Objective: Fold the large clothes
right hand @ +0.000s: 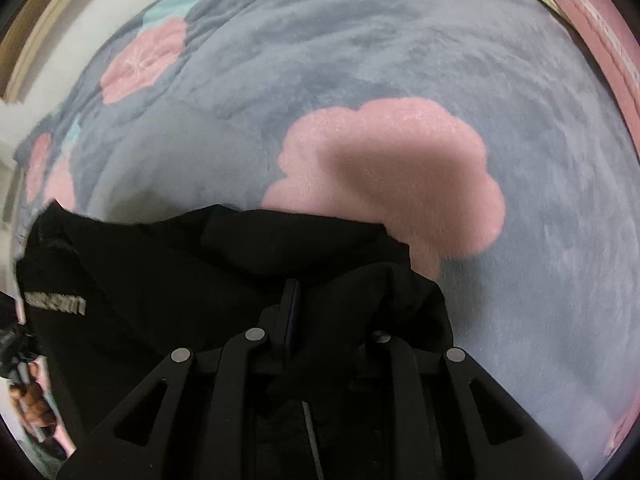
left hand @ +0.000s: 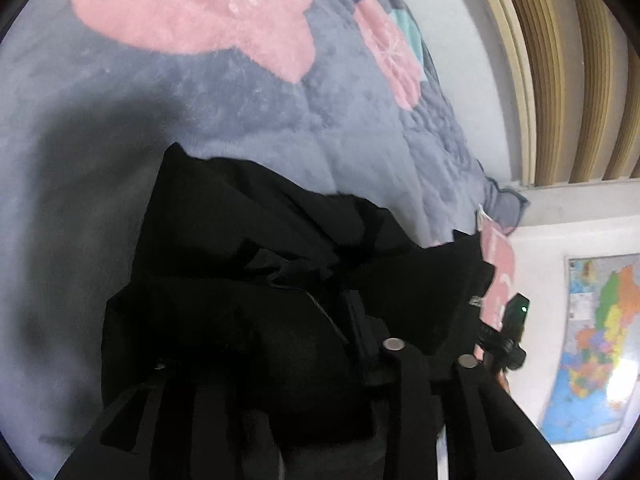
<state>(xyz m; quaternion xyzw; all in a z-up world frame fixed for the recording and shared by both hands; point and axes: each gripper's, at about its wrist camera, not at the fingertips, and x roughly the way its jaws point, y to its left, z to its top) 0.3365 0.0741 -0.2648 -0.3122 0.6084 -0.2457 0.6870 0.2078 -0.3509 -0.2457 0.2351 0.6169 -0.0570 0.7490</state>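
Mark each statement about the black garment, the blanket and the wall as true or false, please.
1. The black garment is white. False: it is black.
2. The blanket under it is grey-blue with pink flowers. True.
3. A coloured map hangs on the wall. True.
4. The garment lies on a bare wooden table. False: it is over the blanket.
5. The right gripper has black cloth between its fingers. True.
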